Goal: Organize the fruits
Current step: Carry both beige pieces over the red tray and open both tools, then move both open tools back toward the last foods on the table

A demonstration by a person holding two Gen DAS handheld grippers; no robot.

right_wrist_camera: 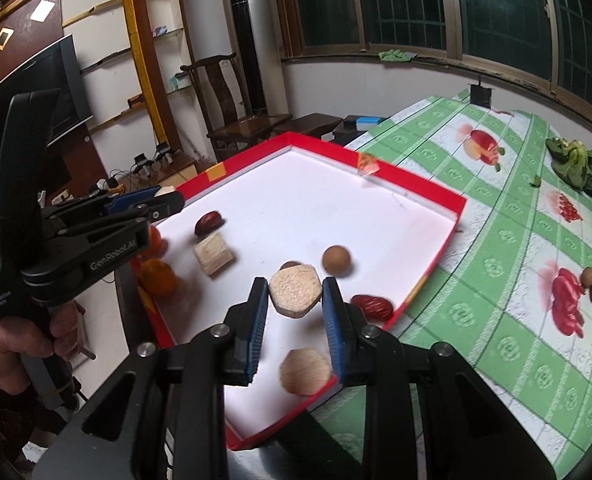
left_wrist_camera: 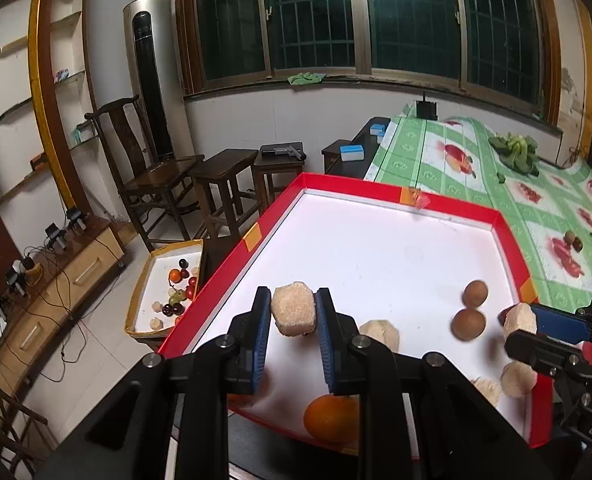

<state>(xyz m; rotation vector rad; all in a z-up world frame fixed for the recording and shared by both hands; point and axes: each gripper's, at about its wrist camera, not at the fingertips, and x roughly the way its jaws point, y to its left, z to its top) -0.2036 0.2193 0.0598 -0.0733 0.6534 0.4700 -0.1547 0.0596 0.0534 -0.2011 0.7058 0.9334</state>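
- The left tongs (left_wrist_camera: 294,312) are clenched on a pale, rough-skinned chunk (left_wrist_camera: 294,309), which sits pinched between the two blue pads (left_wrist_camera: 260,322) and is carried above the white floor of the red-rimmed tray (left_wrist_camera: 375,190).
- From the right wrist view, the left tongs (right_wrist_camera: 164,197) reach in from the left over the tray's near-left rim, tilted slightly downward, with a person's hand (right_wrist_camera: 20,350) wrapped around the black pistol-style handle below.
- The right tongs (right_wrist_camera: 296,298) grasp a second pale chunk (right_wrist_camera: 295,290) of the same kind, squeezed between their blue pads (right_wrist_camera: 333,320) and lifted clear of the tray (right_wrist_camera: 427,194).
- In the left wrist view the right tongs (left_wrist_camera: 519,320) come in from the right edge, pointing across the tray's right rim with their chunk (left_wrist_camera: 519,319) at the tip.
- Loose in the tray lie two brown round fruits (left_wrist_camera: 475,293), close together, more pale chunks (left_wrist_camera: 380,332), an orange (left_wrist_camera: 331,418) at the near rim, and red dates (right_wrist_camera: 371,307).
- The tray rests at the edge of a table covered by a green checked cloth (right_wrist_camera: 515,240), with leafy greens (right_wrist_camera: 575,162) well apart at its far side.
- A smaller yellow-edged box (left_wrist_camera: 168,292) holding mixed small fruits sits lower down, to the left of the tray.
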